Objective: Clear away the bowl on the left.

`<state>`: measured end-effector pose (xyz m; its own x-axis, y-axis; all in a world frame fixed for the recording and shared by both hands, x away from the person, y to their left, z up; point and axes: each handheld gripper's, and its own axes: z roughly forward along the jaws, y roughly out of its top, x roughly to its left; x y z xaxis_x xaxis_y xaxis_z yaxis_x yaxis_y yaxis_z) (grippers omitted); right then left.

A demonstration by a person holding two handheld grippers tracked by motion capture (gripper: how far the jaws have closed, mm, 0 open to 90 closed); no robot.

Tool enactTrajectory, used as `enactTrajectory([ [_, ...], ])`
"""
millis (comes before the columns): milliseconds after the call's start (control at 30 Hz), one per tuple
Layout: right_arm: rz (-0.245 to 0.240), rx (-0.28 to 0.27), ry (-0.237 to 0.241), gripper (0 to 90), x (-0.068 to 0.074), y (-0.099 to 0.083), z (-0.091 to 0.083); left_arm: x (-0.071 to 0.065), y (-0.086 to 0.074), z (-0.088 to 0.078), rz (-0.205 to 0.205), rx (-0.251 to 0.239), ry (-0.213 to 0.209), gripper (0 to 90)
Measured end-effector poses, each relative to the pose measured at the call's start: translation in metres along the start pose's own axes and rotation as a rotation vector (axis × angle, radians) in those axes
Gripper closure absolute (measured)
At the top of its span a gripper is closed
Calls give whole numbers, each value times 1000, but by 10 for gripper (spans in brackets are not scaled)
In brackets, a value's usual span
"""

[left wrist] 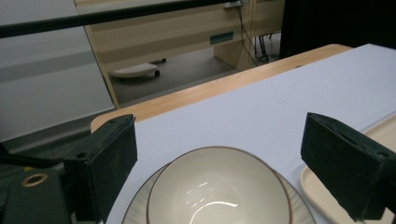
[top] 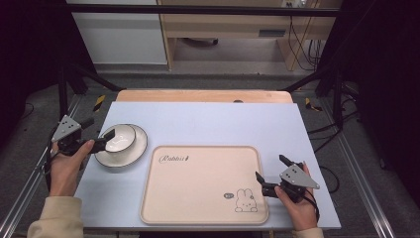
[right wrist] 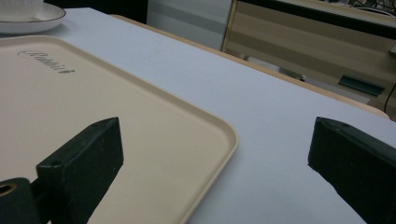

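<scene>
the high view looked forward and down from above the near table edge, covering the whole table (top: 208, 116). the left gripper view sat low and close behind the bowl (left wrist: 218, 189), facing the far table edge. the right gripper view sat low over the tray (right wrist: 140, 135) corner. all three views shared the tray rim and the plate (right wrist: 32, 18).

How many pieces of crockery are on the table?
2: a bowl sits on a plate at the table's left, beside the tray, with the left gripper open around the bowl.
</scene>
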<state>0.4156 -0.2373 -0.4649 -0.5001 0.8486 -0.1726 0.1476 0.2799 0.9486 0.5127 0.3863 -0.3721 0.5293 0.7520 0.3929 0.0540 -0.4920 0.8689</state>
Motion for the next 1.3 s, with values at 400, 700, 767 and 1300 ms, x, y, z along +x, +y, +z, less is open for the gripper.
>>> enactTrajectory([
  [400,0,0,-2,34,0,0,0,11,-28,3,-127,125,92,107],
  [700,0,-4,-3,34,0,1,0,11,-36,6,-190,224,134,246],
  [767,-1,-2,-1,33,0,1,0,10,-38,8,-205,241,129,275],
  [1300,-3,-1,12,33,1,1,1,-7,-53,45,-514,431,129,533],
])
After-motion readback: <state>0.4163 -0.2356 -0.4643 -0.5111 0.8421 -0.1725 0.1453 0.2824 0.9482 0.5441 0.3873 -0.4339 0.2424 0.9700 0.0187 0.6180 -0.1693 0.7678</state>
